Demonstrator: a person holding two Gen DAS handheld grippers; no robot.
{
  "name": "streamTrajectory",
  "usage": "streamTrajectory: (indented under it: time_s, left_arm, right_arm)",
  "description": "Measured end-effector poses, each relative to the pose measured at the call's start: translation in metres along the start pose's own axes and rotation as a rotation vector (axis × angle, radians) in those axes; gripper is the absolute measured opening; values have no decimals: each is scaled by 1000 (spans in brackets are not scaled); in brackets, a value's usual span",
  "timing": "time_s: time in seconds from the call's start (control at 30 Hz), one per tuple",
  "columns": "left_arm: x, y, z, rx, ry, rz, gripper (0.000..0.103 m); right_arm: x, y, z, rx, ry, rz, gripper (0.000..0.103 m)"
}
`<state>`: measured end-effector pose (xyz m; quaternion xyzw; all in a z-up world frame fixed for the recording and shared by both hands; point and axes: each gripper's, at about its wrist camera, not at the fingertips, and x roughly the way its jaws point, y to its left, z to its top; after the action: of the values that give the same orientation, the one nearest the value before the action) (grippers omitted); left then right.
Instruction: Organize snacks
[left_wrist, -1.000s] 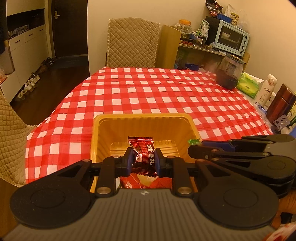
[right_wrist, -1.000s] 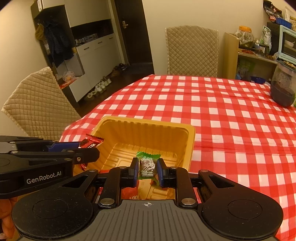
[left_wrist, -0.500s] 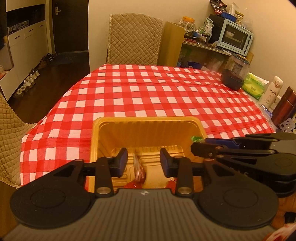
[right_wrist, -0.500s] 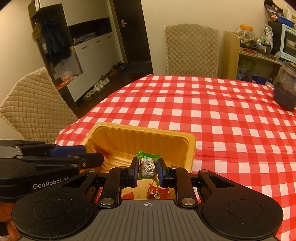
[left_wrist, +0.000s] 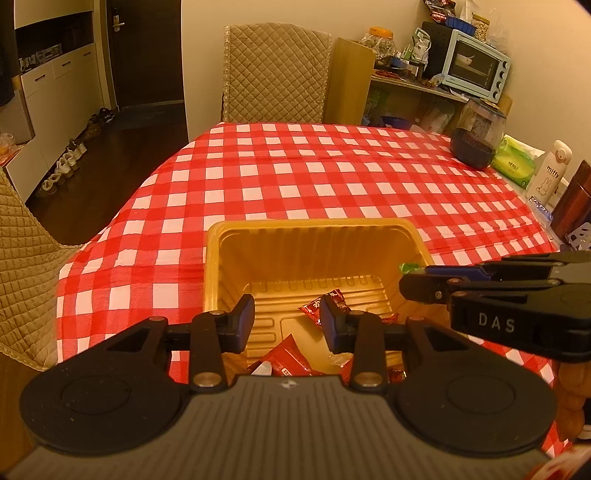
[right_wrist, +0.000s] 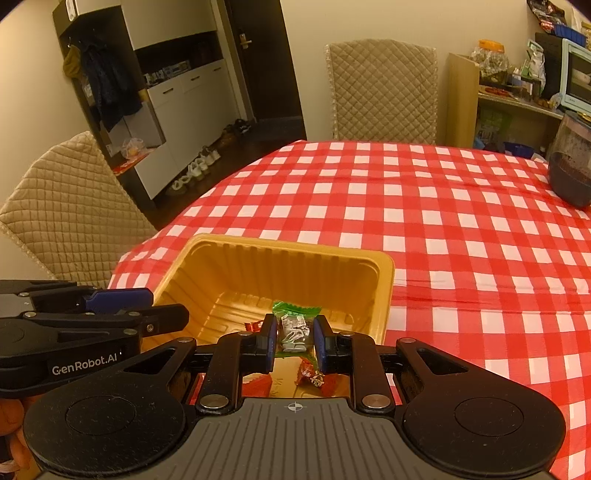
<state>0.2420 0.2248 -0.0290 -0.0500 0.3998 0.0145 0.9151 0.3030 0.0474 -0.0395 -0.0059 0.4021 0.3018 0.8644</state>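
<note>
Light, crinkly, slippery green-wrapped candy (right_wrist: 294, 328) pinched mid-body in right hand-held gripper (right_wrist: 294, 338) above yellow tray (right_wrist: 384, 288); left hand-held gripper (left_wrist: 287, 320) parted, empty.

Left gripper (left_wrist: 287, 320) parted and empty — right gripper (right_wrist: 294, 334) clamped tight, both angled down.

I see a surface covered by a red-and-white checked tablecloth (left_wrist: 314, 177). Directly on it, at the near edge, sits a yellow ribbed plastic tray (left_wrist: 314, 236), its long side square to me. Far off at the right edge stands a dark glass jar with a lid (left_wrist: 476, 136), and just beyond it lie a green tissue pack (left_wrist: 515, 162), a white bottle with a rabbit print (left_wrist: 550, 173) and a brown metallic flask (left_wrist: 574, 199).
</note>
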Motion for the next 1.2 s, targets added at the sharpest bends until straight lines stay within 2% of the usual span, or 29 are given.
streamTrajectory:
  time_s: [0.33, 0.47, 0.5, 0.57, 0.6, 0.73, 0.8, 0.87, 1.2]
  left_arm:
    - [-7, 6, -2, -1, -6, 7, 34]
    - [-8, 9, -4, 1, -3, 18, 35]
    - [-9, 9, -5, 0, -3, 21, 37]
    - [-11, 11, -7, -4, -5, 26, 44]
    - [-12, 11, -8, -7, -5, 26, 49]
    - [-19, 11, -12, -13, -9, 39, 59]
    - [-23, 10, -14, -18, -16, 47, 74]
    - [-28, 9, -16, -19, -27, 59, 83]
    - [-70, -5, -30, -4, -49, 112, 102]
  right_arm:
    - [3, -1, 6, 19, 9, 14, 21]
    - [7, -1, 10, 14, 4, 59, 24]
    - [6, -1, 11, 14, -4, 59, 41]
    - [3, -5, 12, 44, -26, 61, 68]
    - [0, -9, 12, 65, -38, 62, 68]
    - [-12, -19, 9, 87, -38, 31, 68]
    - [-19, -24, 4, 99, -31, 12, 68]
    - [-27, -29, -1, 120, -26, -1, 68]
    - [-76, -25, -35, 145, -3, -41, 72]
